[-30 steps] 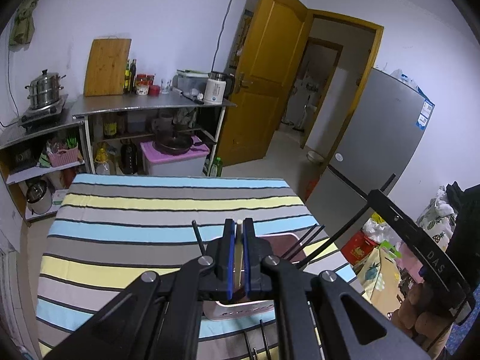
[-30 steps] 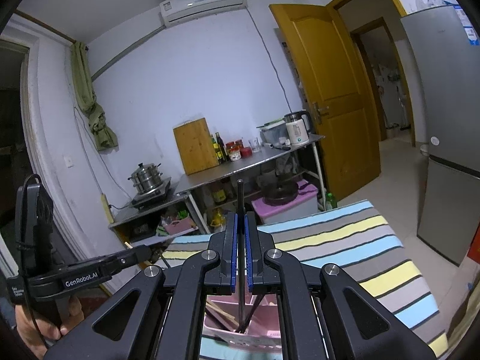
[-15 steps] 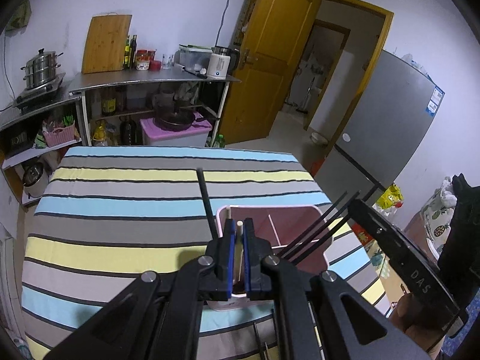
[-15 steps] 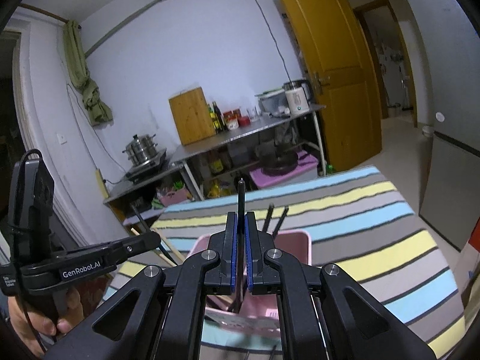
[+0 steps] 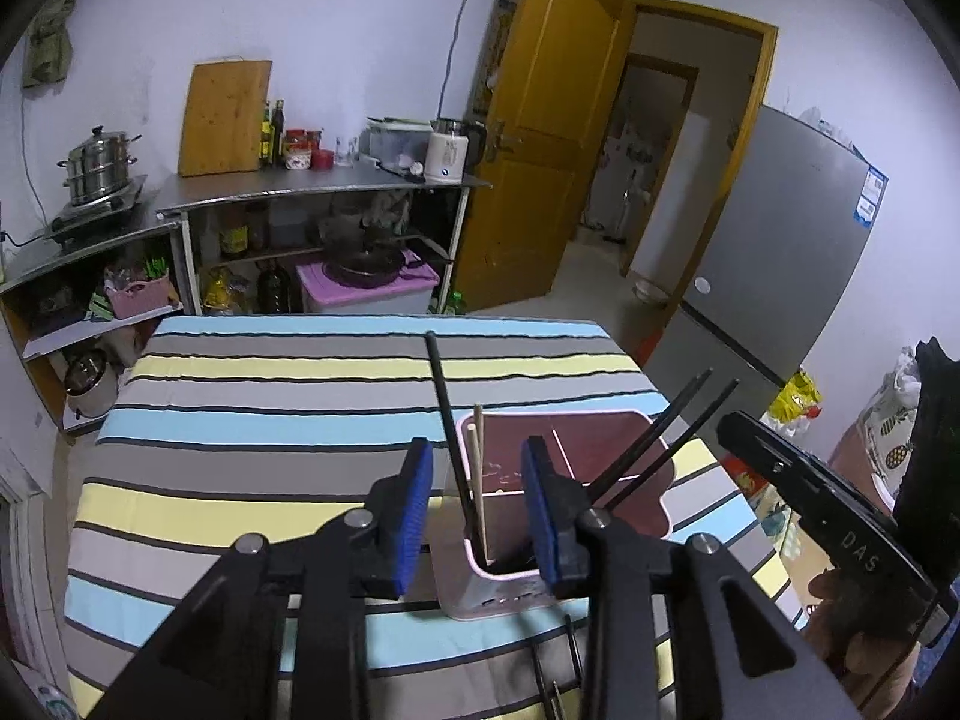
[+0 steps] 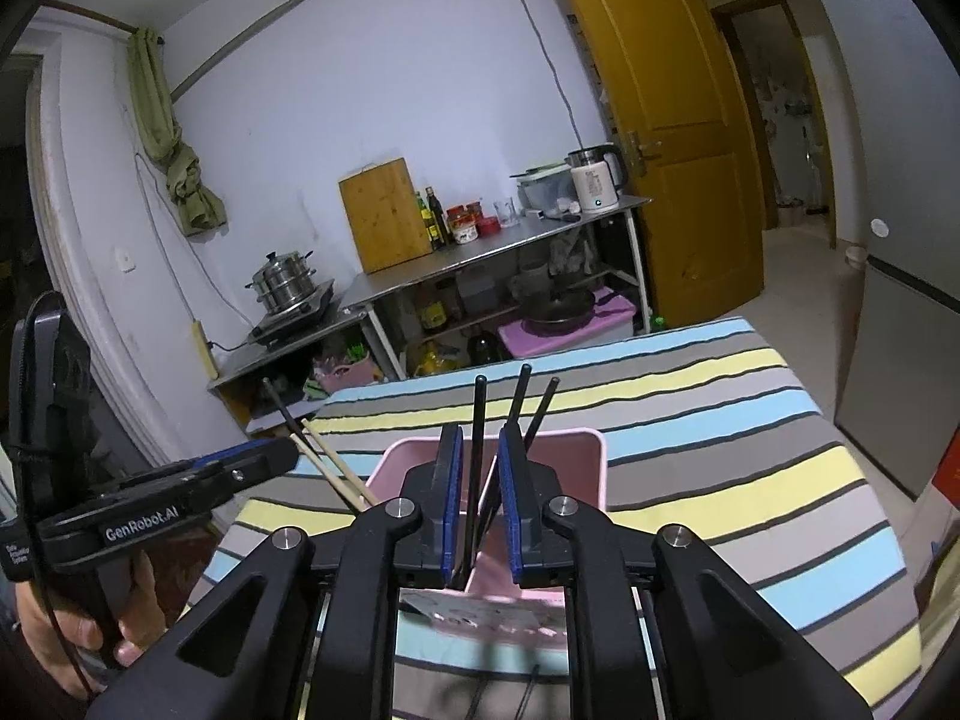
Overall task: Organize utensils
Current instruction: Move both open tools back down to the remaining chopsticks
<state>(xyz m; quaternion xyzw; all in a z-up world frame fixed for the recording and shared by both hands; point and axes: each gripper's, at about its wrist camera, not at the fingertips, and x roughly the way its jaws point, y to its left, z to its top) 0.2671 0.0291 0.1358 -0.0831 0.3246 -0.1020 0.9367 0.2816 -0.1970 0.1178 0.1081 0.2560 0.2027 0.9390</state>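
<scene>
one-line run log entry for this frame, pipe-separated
step: drop chopsticks into pink holder | left gripper: just opened, wooden chopstick released | right gripper: just opened, black chopstick released

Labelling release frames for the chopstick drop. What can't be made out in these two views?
- Bottom of the pink holder, left wrist view: the left gripper covers its near part, so where the wooden chopstick rests is hidden.
- Lower end of the black chopstick, right wrist view: lost behind the right gripper.
- Utensils in front of the holder, both views: cut off by the grippers' arms.
</scene>
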